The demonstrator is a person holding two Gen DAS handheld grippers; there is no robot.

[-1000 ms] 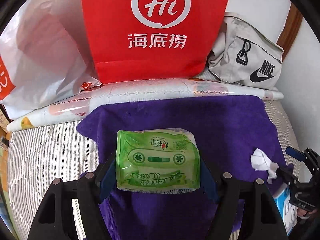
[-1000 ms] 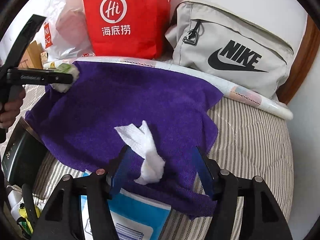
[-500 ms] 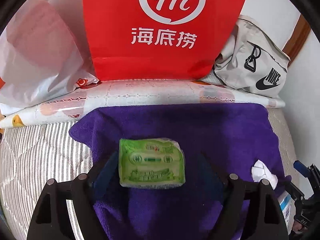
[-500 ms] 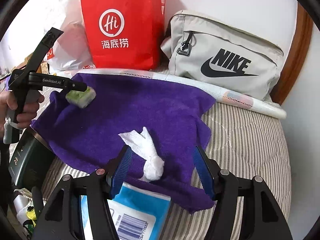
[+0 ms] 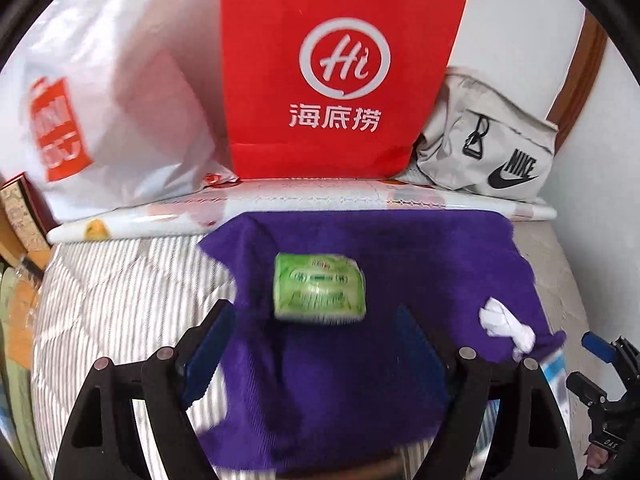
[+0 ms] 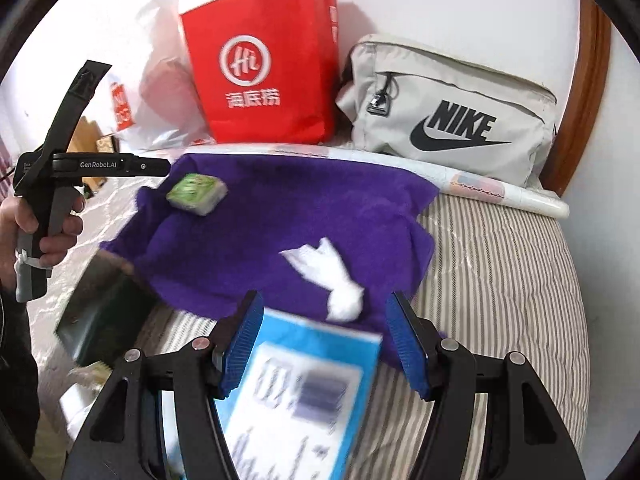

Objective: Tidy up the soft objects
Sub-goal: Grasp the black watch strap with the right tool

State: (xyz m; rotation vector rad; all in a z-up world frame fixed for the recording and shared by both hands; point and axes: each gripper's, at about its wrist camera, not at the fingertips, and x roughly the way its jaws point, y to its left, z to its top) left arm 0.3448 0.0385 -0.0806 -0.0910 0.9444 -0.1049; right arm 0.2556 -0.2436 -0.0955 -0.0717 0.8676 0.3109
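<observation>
A green tissue pack (image 5: pixel 320 288) (image 6: pixel 196 194) lies free on the purple towel (image 5: pixel 400 280) (image 6: pixel 280 208), near its far left corner. My left gripper (image 5: pixel 314 314) (image 6: pixel 164 167) hovers open just behind it, jaws wide and touching nothing. A crumpled white tissue (image 5: pixel 506 322) (image 6: pixel 332 280) rests near the towel's front edge. My right gripper (image 6: pixel 323 298) (image 5: pixel 600 352) stands open behind that tissue. A blue and white wipes pack (image 6: pixel 304 392) (image 5: pixel 556 368) lies blurred between and beneath its fingers, with the right pad clear of it.
Against the wall stand a white plastic bag (image 5: pixel 112 100), a red paper bag (image 5: pixel 340 80) and a grey Nike bag (image 6: pixel 452 112), with a rolled printed sheet (image 5: pixel 300 204) in front. Striped bedding (image 6: pixel 500 280) surrounds the towel. A black box (image 6: pixel 104 312) sits low at the left.
The left jaws let go of the green pack and drew back and up, leaving it on the towel. The right gripper also pulled back, and more of the blue pack shows between its fingers.
</observation>
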